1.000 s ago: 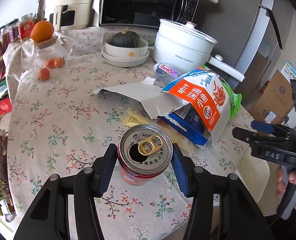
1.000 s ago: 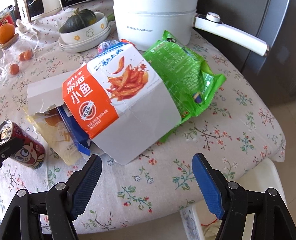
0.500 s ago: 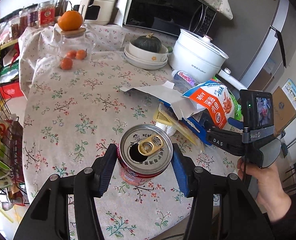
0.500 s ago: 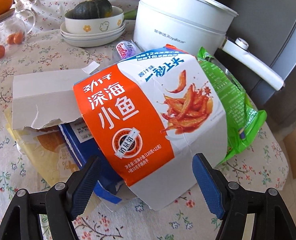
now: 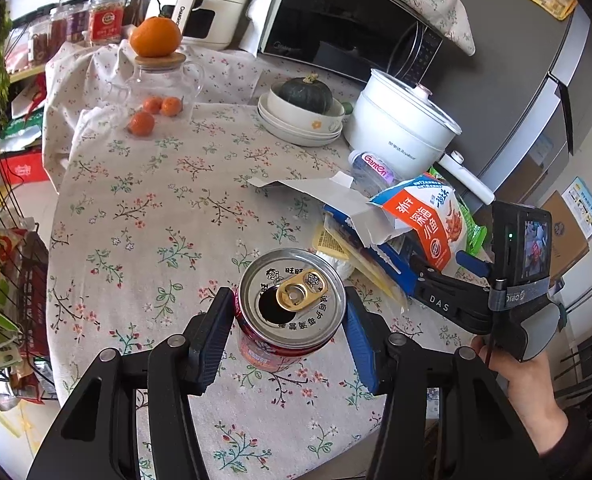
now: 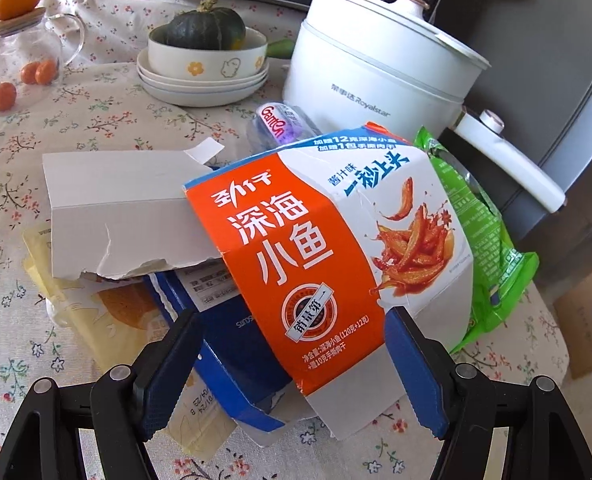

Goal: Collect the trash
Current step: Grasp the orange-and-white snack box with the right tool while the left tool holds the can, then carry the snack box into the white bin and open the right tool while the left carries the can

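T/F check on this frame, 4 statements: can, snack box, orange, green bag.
1. The left hand-held gripper is shut on the red can. True.
2. The can's tab is unopened. False: its mouth is open.
3. The right hand-held gripper has its jaws open around the orange snack box. True.
4. The green bag lies left of the box in the right wrist view. False: it lies on the right.
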Motion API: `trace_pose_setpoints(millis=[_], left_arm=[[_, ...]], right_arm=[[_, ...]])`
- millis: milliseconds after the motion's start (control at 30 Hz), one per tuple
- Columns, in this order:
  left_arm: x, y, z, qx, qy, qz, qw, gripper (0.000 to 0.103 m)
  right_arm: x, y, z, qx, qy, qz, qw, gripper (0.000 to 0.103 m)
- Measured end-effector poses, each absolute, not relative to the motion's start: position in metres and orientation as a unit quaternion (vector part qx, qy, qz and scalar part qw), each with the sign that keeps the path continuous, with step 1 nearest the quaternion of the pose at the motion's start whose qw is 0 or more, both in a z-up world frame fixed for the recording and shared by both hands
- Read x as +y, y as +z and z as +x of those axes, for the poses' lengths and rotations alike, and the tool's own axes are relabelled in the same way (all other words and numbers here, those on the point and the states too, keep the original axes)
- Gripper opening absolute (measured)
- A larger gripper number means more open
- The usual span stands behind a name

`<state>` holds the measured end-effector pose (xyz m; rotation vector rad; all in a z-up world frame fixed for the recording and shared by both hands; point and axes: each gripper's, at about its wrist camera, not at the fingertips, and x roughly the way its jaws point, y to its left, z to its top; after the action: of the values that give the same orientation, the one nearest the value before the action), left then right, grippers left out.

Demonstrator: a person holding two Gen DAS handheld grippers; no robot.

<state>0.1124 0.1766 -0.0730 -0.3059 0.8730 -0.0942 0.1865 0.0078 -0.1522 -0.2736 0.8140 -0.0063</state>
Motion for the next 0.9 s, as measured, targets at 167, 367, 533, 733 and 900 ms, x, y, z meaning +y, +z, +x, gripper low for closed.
trace_pose_setpoints(millis=[167,367,533,733,900], left_arm=[[0.177,-0.071,0.113,0.418,-0.046,-0.147,0.895,0.057],[0.176,-0.074,0.113,0.424,-0.043,-0.143,0.893,0.057],[0.174,-0.076,0.116,0.426,-0.042,-0.136,0.893,0.057],[0.168,-0.074,0.117,0.424,-0.047,-0.131,0.895,0.057],[0.159,-0.07,0.116,0.419,-0.054,-0.128,0.897,0.057]], right_arm=[[-0.002,-0.153,0.183,0.406,-0.003,-0.106,0.908,0.078],[0.011,-0.159,0.192,0.393,-0.013,-0.14,0.909,0.077],[0.015,-0.161,0.201,0.368,-0.048,-0.192,0.909,0.069],[0.006,-0.164,0.207,0.352,-0.076,-0.231,0.904,0.03],[-0.013,-0.132,0.195,0.324,-0.081,-0.214,0.918,0.01]])
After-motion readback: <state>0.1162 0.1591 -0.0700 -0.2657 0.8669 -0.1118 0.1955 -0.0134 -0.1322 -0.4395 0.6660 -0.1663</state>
